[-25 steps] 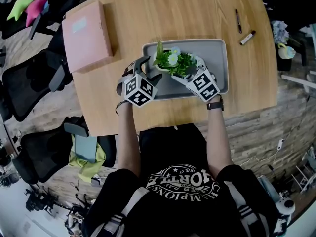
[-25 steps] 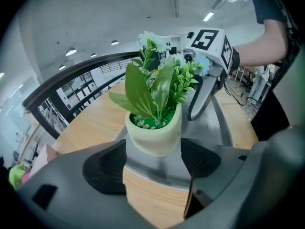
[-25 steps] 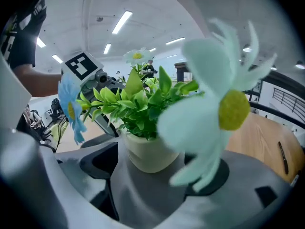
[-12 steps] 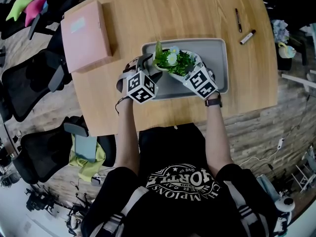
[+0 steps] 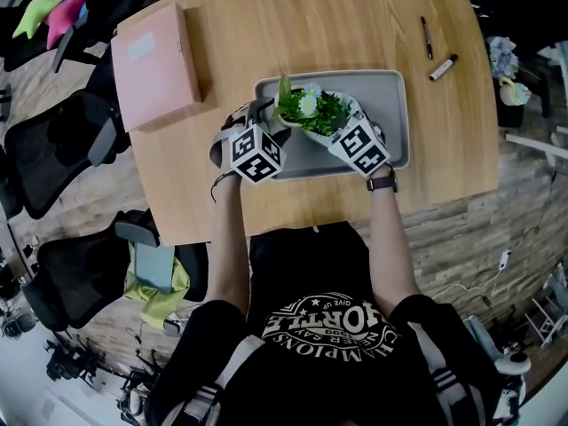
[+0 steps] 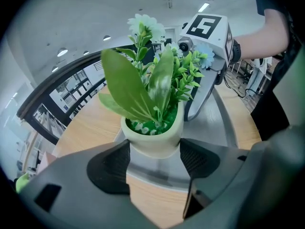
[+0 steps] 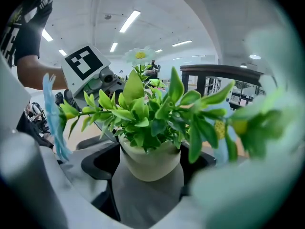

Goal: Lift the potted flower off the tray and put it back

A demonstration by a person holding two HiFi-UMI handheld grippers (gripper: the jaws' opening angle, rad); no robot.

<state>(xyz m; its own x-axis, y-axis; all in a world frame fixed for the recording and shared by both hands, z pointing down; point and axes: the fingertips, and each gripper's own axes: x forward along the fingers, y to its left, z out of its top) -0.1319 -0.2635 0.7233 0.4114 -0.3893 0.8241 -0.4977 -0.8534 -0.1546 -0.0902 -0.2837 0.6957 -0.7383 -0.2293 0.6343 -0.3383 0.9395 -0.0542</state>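
Observation:
The potted flower [image 5: 310, 107], green leaves and pale blooms in a cream pot, stands at the left half of the grey tray [image 5: 386, 105] on the wooden table. My left gripper [image 5: 274, 124] comes at it from the near left and my right gripper [image 5: 330, 128] from the near right. In the left gripper view the cream pot [image 6: 153, 138] sits between the two dark pads [image 6: 110, 165], touching both. The right gripper view has the same pot [image 7: 150, 162] wedged between its pads [image 7: 101, 162]. Whether the pot's base rests on the tray is hidden.
A pink flat box [image 5: 155, 65] lies on the table's far left. A pen [image 5: 428, 36] and a marker [image 5: 445, 67] lie at the far right. Black office chairs [image 5: 53, 149] stand off the table's left edge. The tray's right half is bare.
Both grippers have slid a little farther in toward the pot from either side. The plant has shifted only slightly away from me.

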